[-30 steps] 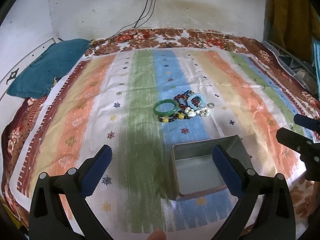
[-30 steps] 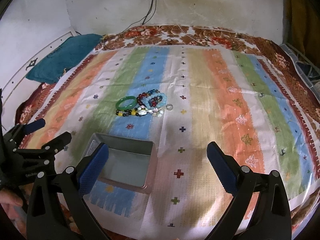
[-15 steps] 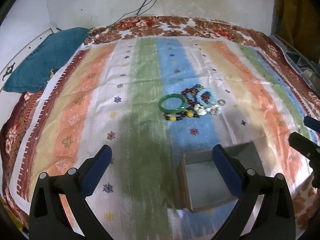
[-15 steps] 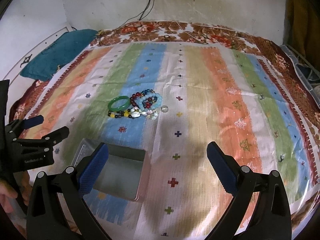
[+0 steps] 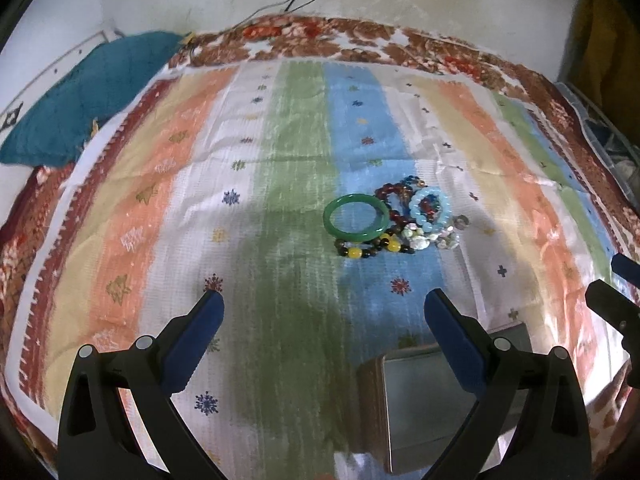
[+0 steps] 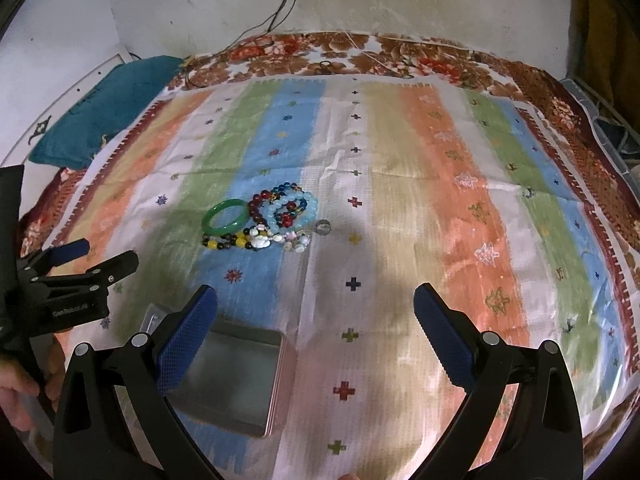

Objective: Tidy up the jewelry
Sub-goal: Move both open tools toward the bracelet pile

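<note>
Lying rigid and slick, the green bangle (image 5: 356, 217) suits a rim pinch by either wide-open, empty gripper: left gripper (image 5: 324, 316), right gripper (image 6: 315, 307).

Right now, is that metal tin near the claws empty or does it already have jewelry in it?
Empty. The metal tin shows only its bare grey floor, and the green bangle and beaded bracelets lie on the striped cloth.

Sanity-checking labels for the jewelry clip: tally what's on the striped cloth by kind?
Green bangle: 1
Beaded bracelets, tangled so the count is approximate (light blue, dark red, yellow-and-dark, pale shell-like): 4
Small clear ring: 1
Open metal tin: 1
Total: about 7
</note>
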The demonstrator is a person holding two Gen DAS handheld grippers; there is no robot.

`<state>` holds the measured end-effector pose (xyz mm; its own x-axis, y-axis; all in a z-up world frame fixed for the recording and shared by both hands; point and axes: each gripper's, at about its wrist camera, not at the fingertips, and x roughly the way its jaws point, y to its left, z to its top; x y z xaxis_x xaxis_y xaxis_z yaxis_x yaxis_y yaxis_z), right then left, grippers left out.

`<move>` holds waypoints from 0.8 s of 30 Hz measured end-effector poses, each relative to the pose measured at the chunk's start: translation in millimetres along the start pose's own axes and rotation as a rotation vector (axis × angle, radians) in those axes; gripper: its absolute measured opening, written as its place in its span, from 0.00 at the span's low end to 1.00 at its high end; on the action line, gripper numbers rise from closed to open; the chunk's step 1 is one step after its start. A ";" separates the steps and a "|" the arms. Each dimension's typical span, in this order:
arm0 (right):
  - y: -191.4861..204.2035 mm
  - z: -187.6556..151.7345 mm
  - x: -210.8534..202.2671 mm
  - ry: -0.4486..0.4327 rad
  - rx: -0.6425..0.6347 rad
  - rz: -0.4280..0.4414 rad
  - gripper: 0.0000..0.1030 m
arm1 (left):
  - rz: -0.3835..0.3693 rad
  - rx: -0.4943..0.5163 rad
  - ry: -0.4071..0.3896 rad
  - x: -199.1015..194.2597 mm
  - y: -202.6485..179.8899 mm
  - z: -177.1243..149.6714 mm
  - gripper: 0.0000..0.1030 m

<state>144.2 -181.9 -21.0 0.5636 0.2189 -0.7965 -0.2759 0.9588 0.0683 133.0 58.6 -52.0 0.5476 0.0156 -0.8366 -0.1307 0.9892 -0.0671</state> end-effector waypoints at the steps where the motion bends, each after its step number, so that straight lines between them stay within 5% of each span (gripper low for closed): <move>1: -0.5 2.1 3.0 0.006 0.002 0.011 0.97 | -0.012 -0.012 0.014 4.6 1.5 2.3 0.95; 24: -16.1 39.5 65.9 0.079 0.055 0.046 0.97 | 0.043 -0.006 0.067 70.4 5.8 34.7 0.95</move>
<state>216.5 -175.8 -50.8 0.4878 0.2505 -0.8362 -0.2555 0.9570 0.1376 199.4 70.5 -92.4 0.4850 0.0480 -0.8732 -0.1577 0.9869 -0.0334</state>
